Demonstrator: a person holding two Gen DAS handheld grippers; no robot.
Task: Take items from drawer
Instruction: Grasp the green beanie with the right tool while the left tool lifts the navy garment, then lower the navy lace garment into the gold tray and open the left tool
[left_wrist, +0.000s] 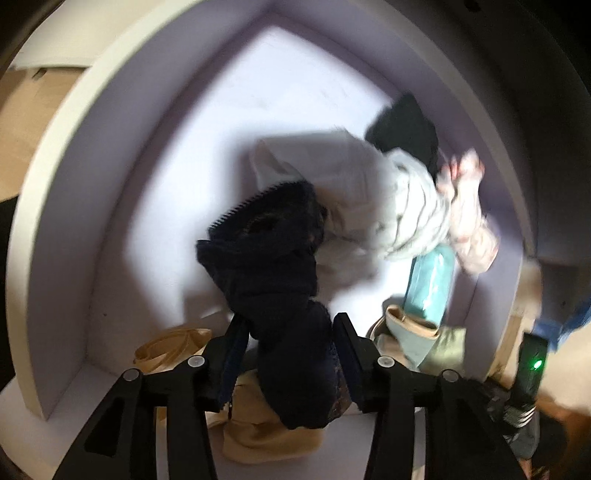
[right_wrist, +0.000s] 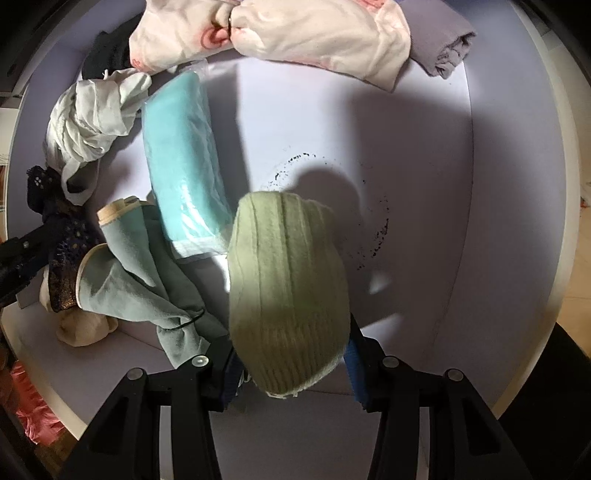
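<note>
The white drawer (right_wrist: 424, 155) carries a teal packet (right_wrist: 184, 162), a crumpled white cloth (right_wrist: 96, 122), a pink-patterned cloth (right_wrist: 295, 37), a grey-green garment (right_wrist: 147, 273), a beige cloth (left_wrist: 255, 439) and scattered dark specks (right_wrist: 380, 229).

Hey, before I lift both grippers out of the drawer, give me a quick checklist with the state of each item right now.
1. Left gripper has the dark navy garment between its jaws: ok.
2. Left jaws pressing firmly on it: cannot tell, the view is blurred.
3. Right gripper holds the green knit piece: ok.
4. Green knit piece free of the grey-green cloth beside it: cannot tell, their edges meet.
5. Navy garment clear of the white cloth: not ok, they overlap.
6. Turquoise packet lying apart from both grips: ok.
</note>
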